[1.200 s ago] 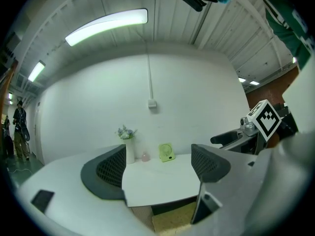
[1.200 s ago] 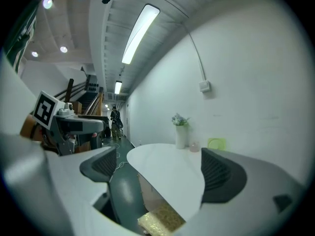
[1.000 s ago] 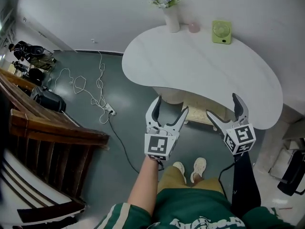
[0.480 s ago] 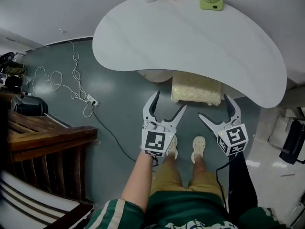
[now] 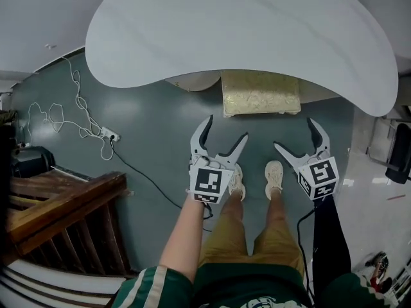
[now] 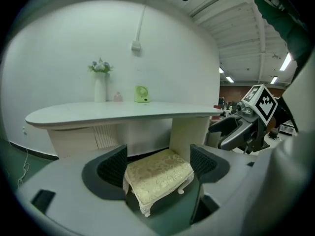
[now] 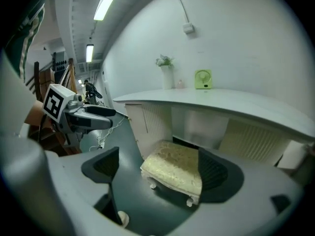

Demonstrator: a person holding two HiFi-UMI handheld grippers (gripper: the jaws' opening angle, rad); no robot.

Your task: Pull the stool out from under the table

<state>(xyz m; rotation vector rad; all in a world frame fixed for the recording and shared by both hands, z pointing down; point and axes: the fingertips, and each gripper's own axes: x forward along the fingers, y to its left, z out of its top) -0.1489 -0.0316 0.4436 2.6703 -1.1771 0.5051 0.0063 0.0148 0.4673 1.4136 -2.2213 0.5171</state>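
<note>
You are holding the left gripper (image 5: 225, 127) and right gripper (image 5: 295, 133) in front of the table (image 5: 244, 31), jaws spread wide, pinching nothing. The stool (image 5: 260, 93) is sitting mostly under the table, untouched, pull not yet begun.

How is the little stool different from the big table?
The table is big, with a plain, smooth white top shaped like a bean. The stool is small and rectangular, with a cream patterned cushion. The table stands tall, while the stool sits low, partly tucked under it with only its front part showing from above. Both are pale and stand on the dark green floor.
</note>
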